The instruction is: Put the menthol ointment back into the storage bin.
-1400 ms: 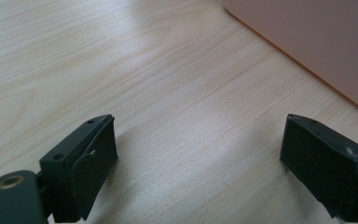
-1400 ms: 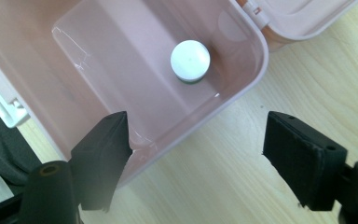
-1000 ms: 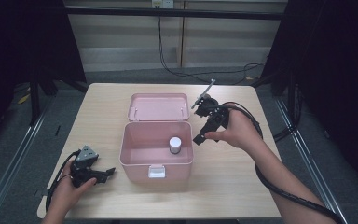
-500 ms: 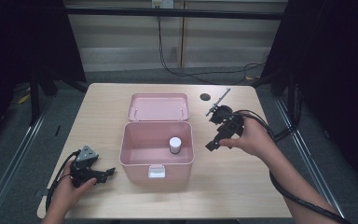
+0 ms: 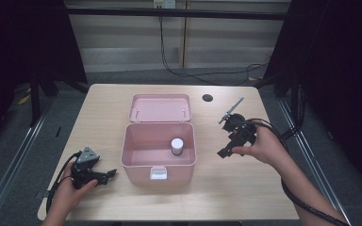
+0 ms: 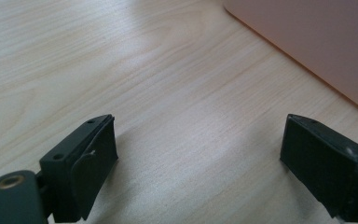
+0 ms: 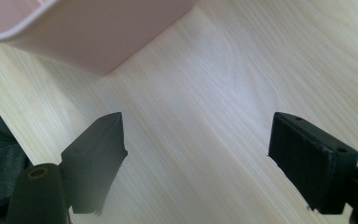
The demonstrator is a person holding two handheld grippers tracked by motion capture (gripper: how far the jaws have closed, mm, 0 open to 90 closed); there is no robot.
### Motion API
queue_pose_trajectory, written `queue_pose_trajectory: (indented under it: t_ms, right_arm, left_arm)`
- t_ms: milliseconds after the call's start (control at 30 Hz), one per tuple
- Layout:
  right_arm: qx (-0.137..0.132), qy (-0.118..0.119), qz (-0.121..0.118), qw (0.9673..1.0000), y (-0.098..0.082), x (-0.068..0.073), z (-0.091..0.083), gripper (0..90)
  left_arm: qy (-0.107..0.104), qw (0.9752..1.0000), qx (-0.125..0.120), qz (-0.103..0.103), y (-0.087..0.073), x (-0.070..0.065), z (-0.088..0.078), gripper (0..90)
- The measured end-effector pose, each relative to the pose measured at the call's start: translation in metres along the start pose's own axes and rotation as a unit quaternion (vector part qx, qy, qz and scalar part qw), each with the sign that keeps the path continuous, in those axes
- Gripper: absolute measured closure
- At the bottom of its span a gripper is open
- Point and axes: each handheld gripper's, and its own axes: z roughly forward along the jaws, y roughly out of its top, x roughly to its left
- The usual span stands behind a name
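Observation:
An open pink box (image 5: 158,160) stands mid-table with its lid (image 5: 160,107) folded back behind it. A small jar with a white cap (image 5: 177,146) stands upright inside, toward the right. My left gripper (image 5: 107,175) rests on the table left of the box, open and holding nothing; in the left gripper view its jaws (image 6: 198,140) spread wide over bare wood, with the box wall (image 6: 307,46) at upper right. My right gripper (image 5: 224,152) is held to the right of the box, open and holding nothing; its own view (image 7: 196,126) shows a box corner (image 7: 88,32) at upper left.
The wooden table (image 5: 245,188) has a round black hole (image 5: 207,98) at the back right. Cables trail from both grippers off the near edge. Metal rails run along the floor on both sides, and a dark curtain hangs at right.
My right gripper has moved right and toward the near edge, away from the box's back right corner. The left gripper and the box have stayed put.

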Motion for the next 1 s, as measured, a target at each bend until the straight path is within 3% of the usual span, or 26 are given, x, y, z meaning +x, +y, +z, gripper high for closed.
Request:
queue_pose_trajectory:
  t_ms: [200, 600, 1000]
  right_arm:
    - [0.006, -0.007, -0.005, 0.9999, -0.011, -0.004, 0.006, 18.0]
    - [0.010, -0.005, 0.007, 0.9999, -0.034, -0.008, 0.018, 18.0]
    - [0.001, 0.008, 0.015, 0.9999, -0.057, -0.008, 0.033, 18.1]
  left_arm:
    - [0.000, 1.0000, 0.000, 0.000, 0.000, 0.000, 0.000, 10.2]
    - [0.000, 1.0000, 0.000, 0.000, 0.000, 0.000, 0.000, 10.1]
    - [0.000, 1.0000, 0.000, 0.000, 0.000, 0.000, 0.000, 10.2]
